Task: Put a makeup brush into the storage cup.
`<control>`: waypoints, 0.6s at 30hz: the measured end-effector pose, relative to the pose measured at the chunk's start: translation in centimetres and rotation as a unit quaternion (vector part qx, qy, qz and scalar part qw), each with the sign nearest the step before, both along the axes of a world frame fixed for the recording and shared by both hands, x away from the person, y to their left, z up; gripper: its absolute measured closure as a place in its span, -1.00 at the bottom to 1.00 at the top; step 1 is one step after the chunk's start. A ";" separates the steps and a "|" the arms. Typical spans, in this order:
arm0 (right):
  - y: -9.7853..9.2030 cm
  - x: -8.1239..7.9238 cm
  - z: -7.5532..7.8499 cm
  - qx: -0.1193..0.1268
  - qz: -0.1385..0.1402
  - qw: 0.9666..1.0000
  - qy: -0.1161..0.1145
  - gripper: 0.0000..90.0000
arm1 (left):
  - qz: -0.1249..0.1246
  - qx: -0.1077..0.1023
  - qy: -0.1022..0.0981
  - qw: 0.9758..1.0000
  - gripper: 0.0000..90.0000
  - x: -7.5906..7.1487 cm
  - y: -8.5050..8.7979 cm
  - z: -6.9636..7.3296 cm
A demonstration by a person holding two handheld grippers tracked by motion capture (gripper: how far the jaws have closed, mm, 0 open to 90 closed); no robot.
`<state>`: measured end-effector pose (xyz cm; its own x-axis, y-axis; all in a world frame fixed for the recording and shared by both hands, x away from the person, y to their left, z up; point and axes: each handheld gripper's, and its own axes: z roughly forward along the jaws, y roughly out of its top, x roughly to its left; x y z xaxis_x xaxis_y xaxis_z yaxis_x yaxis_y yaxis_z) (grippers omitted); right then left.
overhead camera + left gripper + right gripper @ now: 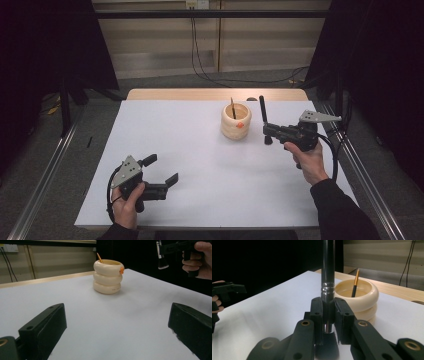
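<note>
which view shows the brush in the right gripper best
The right gripper view: the brush stands upright, clamped at its ferrule. The high view shows it small beside the cup; the left gripper view catches its bristles.

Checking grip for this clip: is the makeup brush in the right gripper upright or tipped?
Upright. The right gripper clamps the makeup brush at its ferrule, handle pointing straight up, bristles down, beside the cream ringed cup.

The right gripper (328,315) has its fingers (316,315) clamped on an upright black brush (328,267). Just beyond stands a cream ringed cup (364,298) on the white surface (274,310).
</note>
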<state>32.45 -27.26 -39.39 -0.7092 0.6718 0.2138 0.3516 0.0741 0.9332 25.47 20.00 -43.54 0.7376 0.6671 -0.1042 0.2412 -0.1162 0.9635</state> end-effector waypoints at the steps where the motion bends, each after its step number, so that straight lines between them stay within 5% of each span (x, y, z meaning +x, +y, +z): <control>1: 0.2 -0.1 0.0 -0.002 0.004 1.000 0.000 0.74 | -0.002 -0.004 0.000 1.000 -0.96 0.0 0.0 0.0; 18: 1.7 -2.9 0.5 0.000 0.049 0.999 -0.001 0.74 | -0.001 -0.006 -0.006 1.000 -0.97 -0.2 0.0 0.1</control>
